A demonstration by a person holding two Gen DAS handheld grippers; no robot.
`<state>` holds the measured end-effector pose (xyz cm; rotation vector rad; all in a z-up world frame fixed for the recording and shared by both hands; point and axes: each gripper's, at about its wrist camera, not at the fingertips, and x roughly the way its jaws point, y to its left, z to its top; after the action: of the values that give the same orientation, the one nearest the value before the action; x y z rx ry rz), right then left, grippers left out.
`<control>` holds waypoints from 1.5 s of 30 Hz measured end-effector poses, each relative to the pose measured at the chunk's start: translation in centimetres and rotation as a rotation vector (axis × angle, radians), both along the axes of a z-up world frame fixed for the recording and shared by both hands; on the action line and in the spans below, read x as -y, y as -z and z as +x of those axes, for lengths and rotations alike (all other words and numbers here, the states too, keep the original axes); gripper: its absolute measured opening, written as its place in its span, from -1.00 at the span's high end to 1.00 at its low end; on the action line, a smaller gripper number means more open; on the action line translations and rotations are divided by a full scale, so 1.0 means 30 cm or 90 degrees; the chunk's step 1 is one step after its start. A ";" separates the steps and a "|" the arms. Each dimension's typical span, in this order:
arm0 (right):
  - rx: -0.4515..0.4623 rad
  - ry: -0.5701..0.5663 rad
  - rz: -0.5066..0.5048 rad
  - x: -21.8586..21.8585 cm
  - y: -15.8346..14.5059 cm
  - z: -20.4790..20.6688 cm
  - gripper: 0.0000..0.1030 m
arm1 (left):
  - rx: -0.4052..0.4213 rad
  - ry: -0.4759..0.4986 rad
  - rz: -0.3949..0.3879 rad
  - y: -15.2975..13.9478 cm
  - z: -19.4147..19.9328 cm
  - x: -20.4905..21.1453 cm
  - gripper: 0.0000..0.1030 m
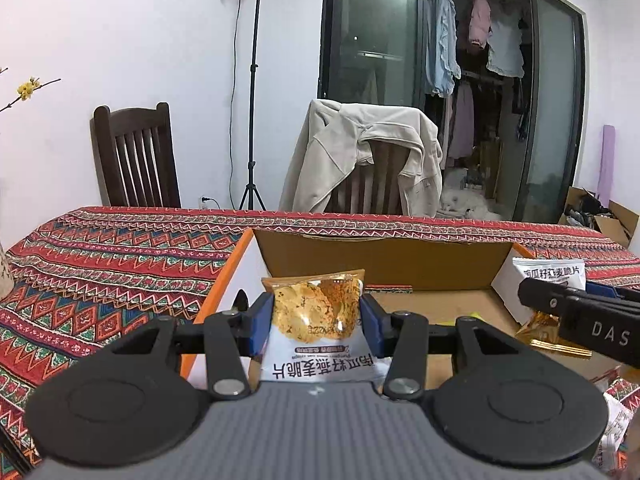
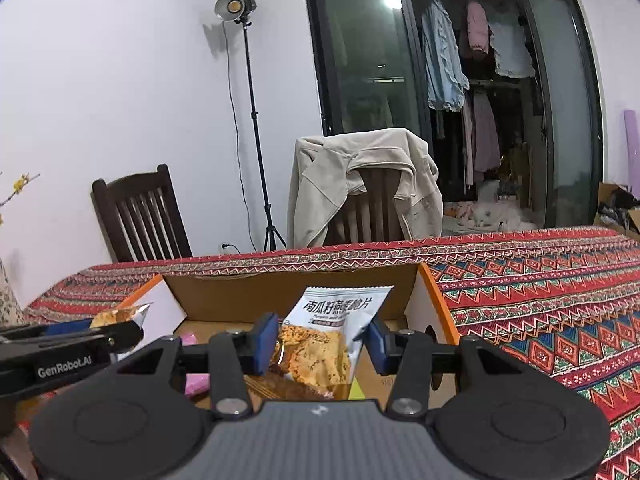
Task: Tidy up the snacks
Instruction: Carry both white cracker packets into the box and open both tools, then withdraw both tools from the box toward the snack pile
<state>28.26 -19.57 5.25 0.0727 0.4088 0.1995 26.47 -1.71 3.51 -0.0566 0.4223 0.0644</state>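
1. Snack packets: one crisp packet (image 1: pixel 316 320) is pinched upside down in the left gripper (image 1: pixel 316 316).
2. The right gripper (image 2: pixel 324 344) clamps a second packet (image 2: pixel 320 344) upright.
3. Cardboard box (image 1: pixel 380 264) sits open right ahead of both grippers.

You get even, fairly bright indoor light in both views, cool white on the wall (image 2: pixel 120 80). A ceiling lamp glares as 1 white spot in the dark glass door (image 1: pixel 372 40), which mirrors the room. The studio lamp (image 2: pixel 234 6) on its stand glows warm but weak and throws a soft shadow on the wall just left of it. Fisheye bend is strong: door frames curve, the bench (image 1: pixel 100 248) edge bows, corners go black w/ vignette. Near tool bodies at the bottom are soft, slightly blurred; mid-distance stays sharp. Snack packet (image 1: pixel 316 312) foil shows small glints.
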 end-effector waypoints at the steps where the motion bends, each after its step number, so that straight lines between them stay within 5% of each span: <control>1: -0.002 -0.004 -0.001 -0.007 0.003 -0.001 0.09 | 0.001 0.000 -0.003 0.003 -0.001 -0.001 0.04; 2: -0.003 -0.005 -0.002 -0.013 0.005 0.001 0.07 | 0.005 -0.004 -0.005 0.005 -0.005 -0.002 -0.02; 4: -0.004 -0.002 -0.006 -0.015 0.009 -0.003 -0.05 | 0.021 -0.015 -0.008 0.000 -0.015 -0.010 -0.69; 6: -0.005 0.006 -0.001 -0.006 0.010 -0.006 -0.68 | 0.057 -0.051 0.001 -0.004 -0.043 -0.012 -1.00; 8: -0.006 0.009 0.004 0.002 0.011 -0.013 -1.00 | 0.075 -0.068 0.008 -0.008 -0.061 -0.013 -1.00; 26: 0.033 0.018 0.006 -0.004 -0.059 -0.116 -1.00 | 0.056 -0.059 0.007 -0.089 -0.102 -0.002 -1.00; 36: 0.045 0.011 -0.031 -0.017 -0.143 -0.243 -1.00 | 0.067 -0.033 0.006 -0.195 -0.230 0.005 -1.00; 45: 0.030 -0.006 -0.051 -0.010 -0.111 -0.418 -1.00 | 0.049 -0.004 0.010 -0.190 -0.386 -0.005 -1.00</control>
<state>15.71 -19.26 8.59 -0.0125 0.3700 0.1930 14.90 -1.57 9.21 -0.0450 0.3440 0.0721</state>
